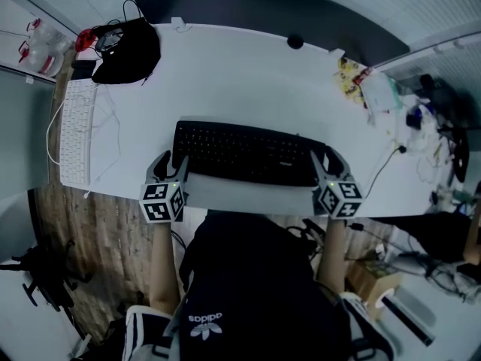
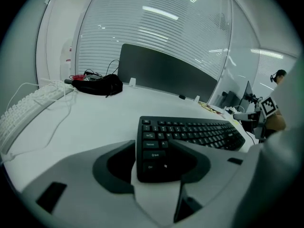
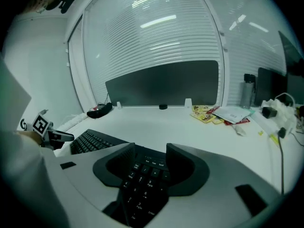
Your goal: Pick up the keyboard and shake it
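A black keyboard [image 1: 248,153] lies flat on the white desk [image 1: 248,74], close to its near edge. My left gripper [image 1: 169,165] is at the keyboard's left end, and in the left gripper view its jaws stand open either side of the keyboard's near left corner [image 2: 152,151]. My right gripper [image 1: 329,162] is at the right end. In the right gripper view the number-pad end [image 3: 140,186] lies between the spread jaws of the right gripper [image 3: 149,151]. Neither pair of pads presses on the keyboard.
A white keyboard [image 1: 75,130] with a trailing cable lies along the desk's left edge. A black bag [image 1: 128,51] sits at the back left, papers and packets [image 1: 357,77] at the back right. A dark partition [image 1: 263,6] runs behind the desk. The person's body is against the near edge.
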{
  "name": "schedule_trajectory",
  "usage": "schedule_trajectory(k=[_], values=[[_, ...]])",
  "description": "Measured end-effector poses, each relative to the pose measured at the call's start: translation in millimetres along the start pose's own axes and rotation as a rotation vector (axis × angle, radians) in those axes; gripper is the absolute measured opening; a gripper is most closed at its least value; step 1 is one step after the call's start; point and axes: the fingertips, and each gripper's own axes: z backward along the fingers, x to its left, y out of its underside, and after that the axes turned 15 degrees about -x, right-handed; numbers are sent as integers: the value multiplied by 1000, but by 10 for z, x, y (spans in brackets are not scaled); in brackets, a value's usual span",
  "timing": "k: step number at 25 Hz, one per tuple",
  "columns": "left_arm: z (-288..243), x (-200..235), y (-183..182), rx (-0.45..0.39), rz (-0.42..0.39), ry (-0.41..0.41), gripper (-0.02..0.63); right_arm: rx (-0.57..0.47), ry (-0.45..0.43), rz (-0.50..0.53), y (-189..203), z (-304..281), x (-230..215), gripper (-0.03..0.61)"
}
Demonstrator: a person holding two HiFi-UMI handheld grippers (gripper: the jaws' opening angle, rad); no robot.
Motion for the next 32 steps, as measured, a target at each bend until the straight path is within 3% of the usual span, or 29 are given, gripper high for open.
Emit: schedule_trajectory(k=[4,14,18,23,28,32], values=[[-77,33,99,48,22,3,196,41,18,-22,120,-57,-89,202],[-113,61,126,75,70,-10,201,106,84,-110,301,-93,-341,221],[-172,26,165,95,114,18,204,141,66,-233,473,-105,-409,224],[-172,47,179,96,143,40,207,154,60,-206,429,-126,-373,227],[-173,50,180,90,146,33,209,168,48,-291,488,-119,-377,252],[-173,44,184,82,134,33,207,154,20,-322,483,-138,-321,204]])
